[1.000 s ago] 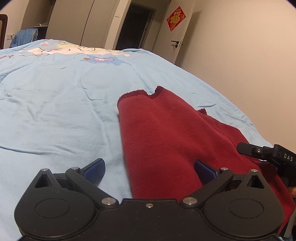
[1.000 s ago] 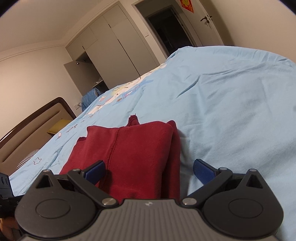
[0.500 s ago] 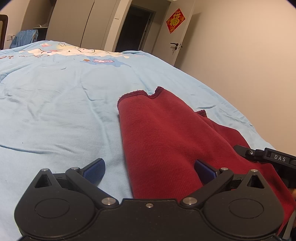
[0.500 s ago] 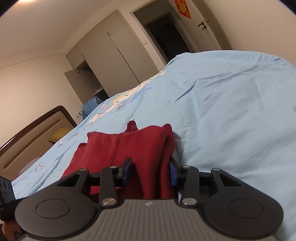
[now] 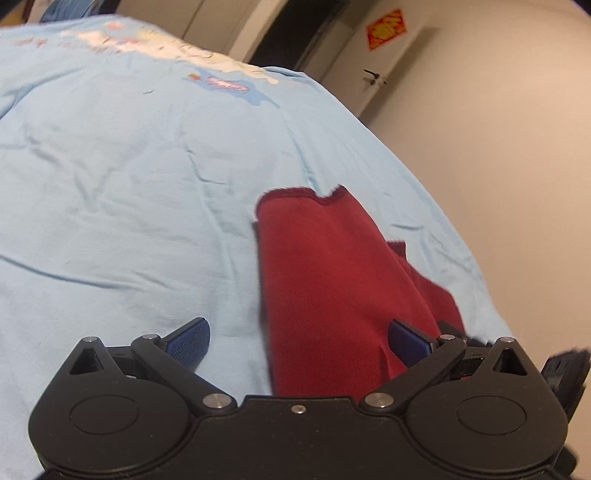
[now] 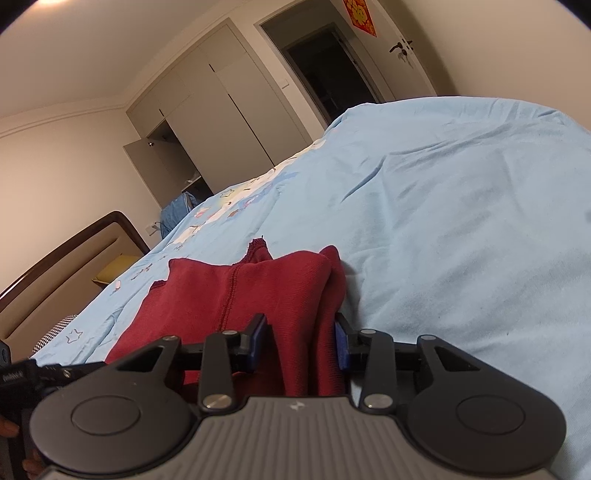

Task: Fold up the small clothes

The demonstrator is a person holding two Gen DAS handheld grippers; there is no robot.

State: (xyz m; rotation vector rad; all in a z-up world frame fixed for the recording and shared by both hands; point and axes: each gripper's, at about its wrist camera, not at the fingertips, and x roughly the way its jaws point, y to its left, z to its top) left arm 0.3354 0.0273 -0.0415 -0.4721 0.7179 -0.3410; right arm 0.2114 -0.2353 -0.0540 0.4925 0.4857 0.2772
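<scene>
- Left wrist view: the left gripper [image 5: 298, 341] has its fingers spread wide and released, over the near edge of a red garment [image 5: 332, 280] lying on the light blue bed sheet [image 5: 129, 192]. A red paper [image 5: 384, 29] hangs by the door; its writing is too blurred to read.
- Right wrist view: the right gripper [image 6: 301, 345] has its fingers clenched on a bunched fold of the red garment [image 6: 236, 291]. A red decoration [image 6: 360, 14] carries gold characters, unreadable.

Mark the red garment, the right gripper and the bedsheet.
garment [image 5: 325, 266], left wrist view, top folded layer.
right gripper [image 6: 301, 341], right wrist view, between fingertips.
bedsheet [image 6: 461, 229], right wrist view, bare blue area.
</scene>
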